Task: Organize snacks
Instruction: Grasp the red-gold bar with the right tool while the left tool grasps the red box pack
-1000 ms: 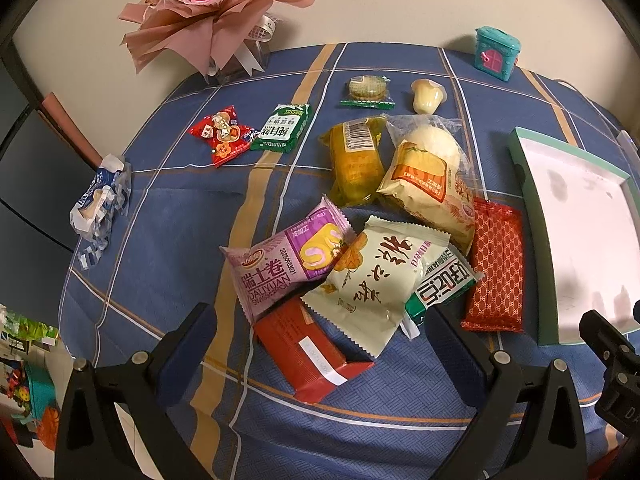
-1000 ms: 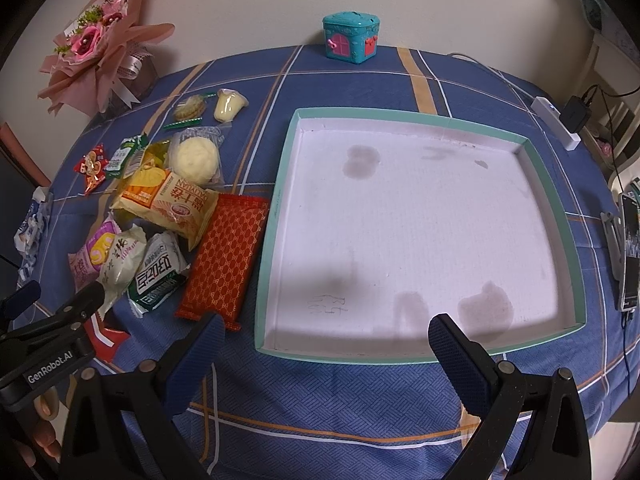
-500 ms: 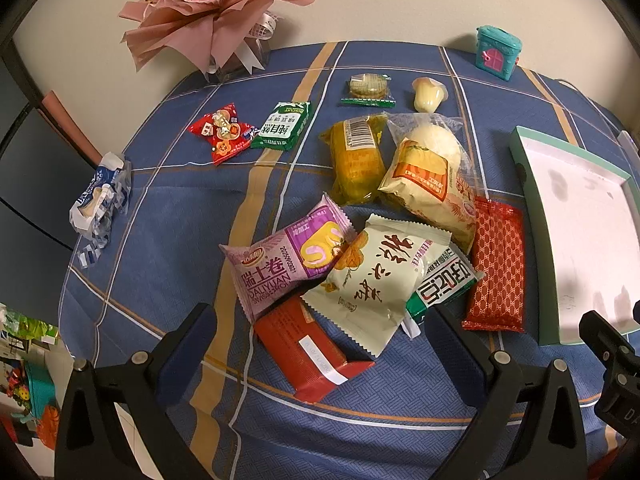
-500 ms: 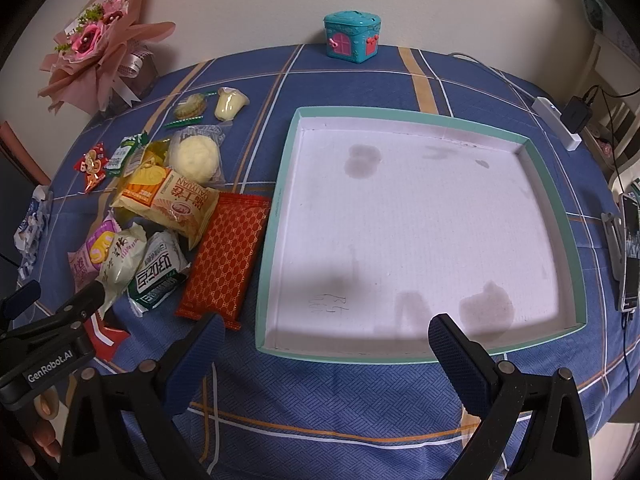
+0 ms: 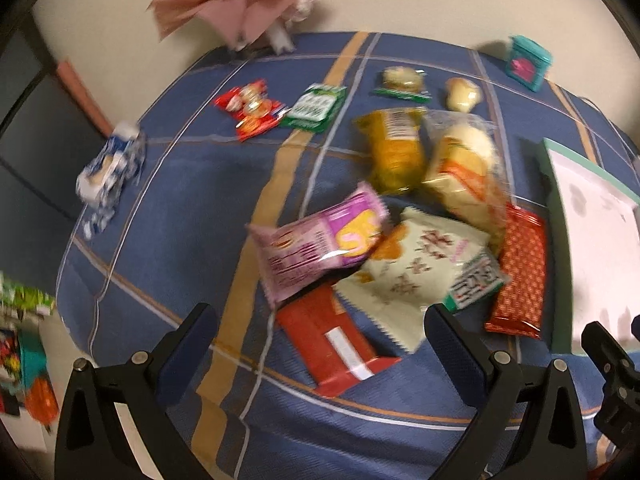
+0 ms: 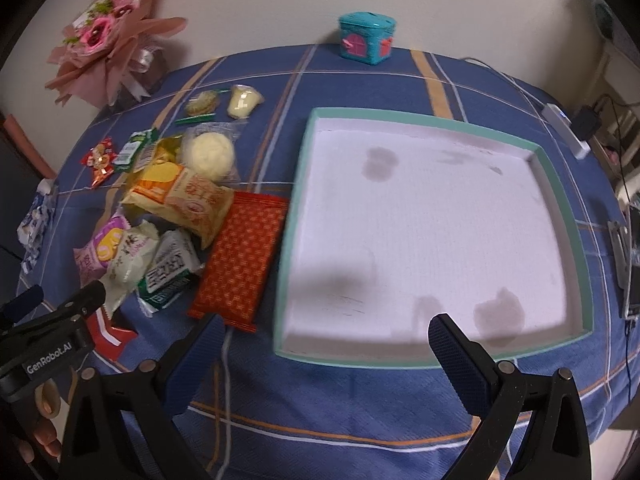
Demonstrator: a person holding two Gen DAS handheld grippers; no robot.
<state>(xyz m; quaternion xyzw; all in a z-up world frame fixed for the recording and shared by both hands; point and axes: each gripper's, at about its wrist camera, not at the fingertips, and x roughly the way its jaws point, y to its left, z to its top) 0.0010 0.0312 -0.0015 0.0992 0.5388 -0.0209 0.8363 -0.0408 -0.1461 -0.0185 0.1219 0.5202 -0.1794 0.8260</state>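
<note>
A heap of snack packets lies on the blue plaid tablecloth: a red bar, a purple packet, a cream packet, a red patterned packet and a yellow-orange bag. My left gripper hovers open just before the red bar, holding nothing. The teal-rimmed white tray lies right of the heap with nothing in it. My right gripper stands open over the tray's near edge. The red patterned packet lies against the tray's left rim.
A pink flower bouquet stands at the back left and a teal house-shaped tin at the back. Small sweets and a green packet lie farther back. A blue-white packet sits at the table's left edge. Cables and a phone are at the right.
Both grippers have shifted forward and slightly left, closer to the table; the views are motion-blurred. The snacks and tray have not moved. Both grippers stay open.
</note>
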